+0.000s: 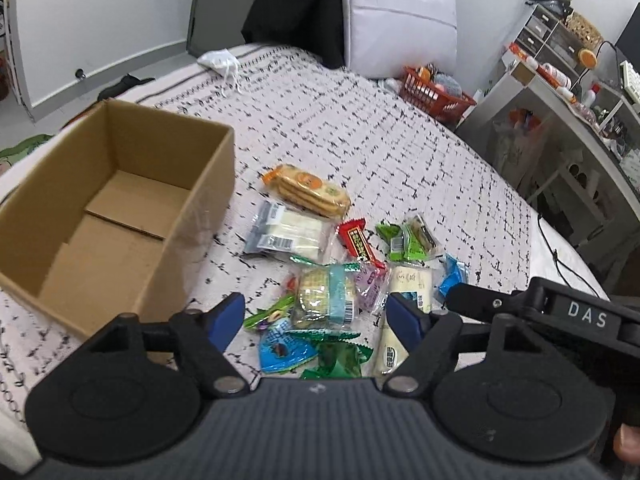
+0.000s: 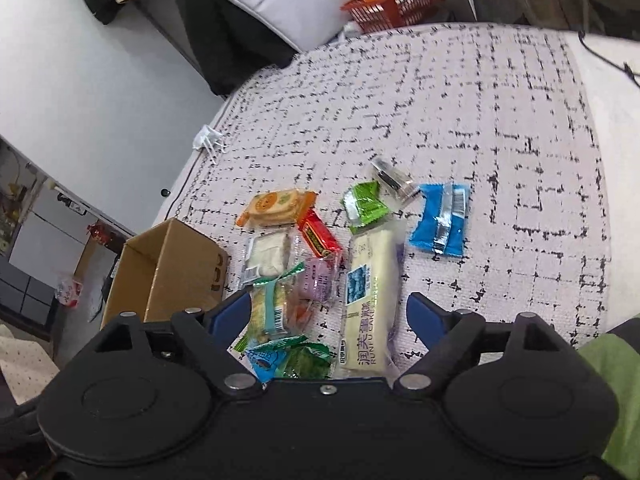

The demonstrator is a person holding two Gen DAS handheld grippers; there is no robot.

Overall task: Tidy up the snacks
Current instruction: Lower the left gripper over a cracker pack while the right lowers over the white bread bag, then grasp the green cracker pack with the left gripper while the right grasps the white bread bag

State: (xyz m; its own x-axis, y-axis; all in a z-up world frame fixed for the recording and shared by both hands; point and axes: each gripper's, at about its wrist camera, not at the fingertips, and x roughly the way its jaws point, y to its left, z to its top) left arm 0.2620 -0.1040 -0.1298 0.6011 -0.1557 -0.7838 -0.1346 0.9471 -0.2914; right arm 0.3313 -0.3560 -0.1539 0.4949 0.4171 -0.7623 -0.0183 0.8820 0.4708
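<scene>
Snacks lie heaped on the bed, just beside an empty cardboard box (presumably where they belong). The left gripper hovers over a cracker pack, fingers spread and holding nothing. The right gripper, likewise released, hangs above the long cake bar, apparently lining up a first pick.

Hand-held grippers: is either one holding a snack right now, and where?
Nothing is held. The left hand-held gripper and right hand-held gripper are both open above the snack pile; the cardboard box holds nothing.
</scene>
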